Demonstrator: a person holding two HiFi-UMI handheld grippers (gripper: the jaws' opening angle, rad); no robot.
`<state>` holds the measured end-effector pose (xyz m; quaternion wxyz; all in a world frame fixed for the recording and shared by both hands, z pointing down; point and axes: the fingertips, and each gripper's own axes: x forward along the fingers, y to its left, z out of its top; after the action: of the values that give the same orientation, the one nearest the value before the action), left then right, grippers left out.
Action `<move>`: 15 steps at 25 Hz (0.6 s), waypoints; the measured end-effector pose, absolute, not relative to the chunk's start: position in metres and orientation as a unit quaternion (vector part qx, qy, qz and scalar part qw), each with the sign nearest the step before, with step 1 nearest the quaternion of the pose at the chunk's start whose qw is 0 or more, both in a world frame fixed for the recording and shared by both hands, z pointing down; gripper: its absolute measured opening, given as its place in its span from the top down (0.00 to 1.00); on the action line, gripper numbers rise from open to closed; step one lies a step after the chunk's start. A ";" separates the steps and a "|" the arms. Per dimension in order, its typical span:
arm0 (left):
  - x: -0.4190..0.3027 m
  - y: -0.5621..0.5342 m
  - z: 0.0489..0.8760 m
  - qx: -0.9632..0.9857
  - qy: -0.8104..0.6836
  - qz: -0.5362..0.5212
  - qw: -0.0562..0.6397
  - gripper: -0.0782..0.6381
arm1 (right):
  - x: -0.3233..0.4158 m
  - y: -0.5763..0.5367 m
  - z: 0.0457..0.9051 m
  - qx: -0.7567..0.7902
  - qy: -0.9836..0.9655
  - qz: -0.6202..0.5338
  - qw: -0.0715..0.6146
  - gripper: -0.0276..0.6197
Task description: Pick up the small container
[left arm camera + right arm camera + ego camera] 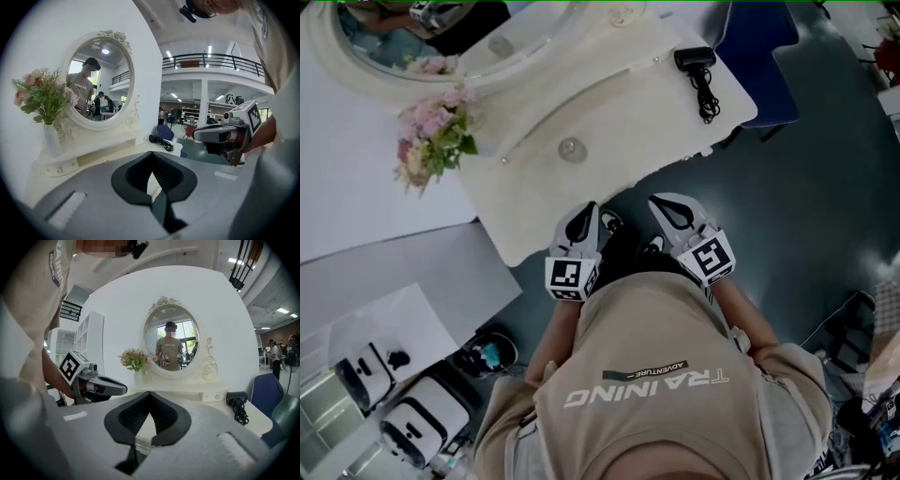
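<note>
Now | my left gripper (pixel 587 208), right gripper (pixel 664 201): ribbed jaws clenched, empty | round glassy container (pixel 572 148) on smooth curved cream tabletop (pixel 628 103).

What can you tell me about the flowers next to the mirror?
The flowers are a small bunch of pink and cream blooms with green leaves that spread out at the top. They stand upright in a slim white vase on the raised back ledge of the cream dressing table. Seen from the front, they are just left of the round mirror, which shows their reflection.
</note>
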<state>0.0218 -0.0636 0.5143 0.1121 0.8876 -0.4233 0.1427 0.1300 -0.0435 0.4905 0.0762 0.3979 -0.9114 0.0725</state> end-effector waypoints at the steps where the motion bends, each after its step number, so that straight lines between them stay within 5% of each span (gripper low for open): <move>1: 0.021 -0.070 0.515 0.887 -0.426 0.137 0.115 0.87 | 0.128 -0.048 0.488 0.396 -0.912 0.069 0.080 0.95; 15: -0.012 -0.159 0.512 0.897 -0.409 0.129 0.109 0.87 | 0.081 -0.142 0.468 0.399 -0.911 0.058 0.088 0.95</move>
<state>-0.0122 -0.1594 0.5122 0.1088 0.8966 -0.4092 0.1294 0.0813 -0.1416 0.4676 0.0883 0.3989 -0.9109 0.0576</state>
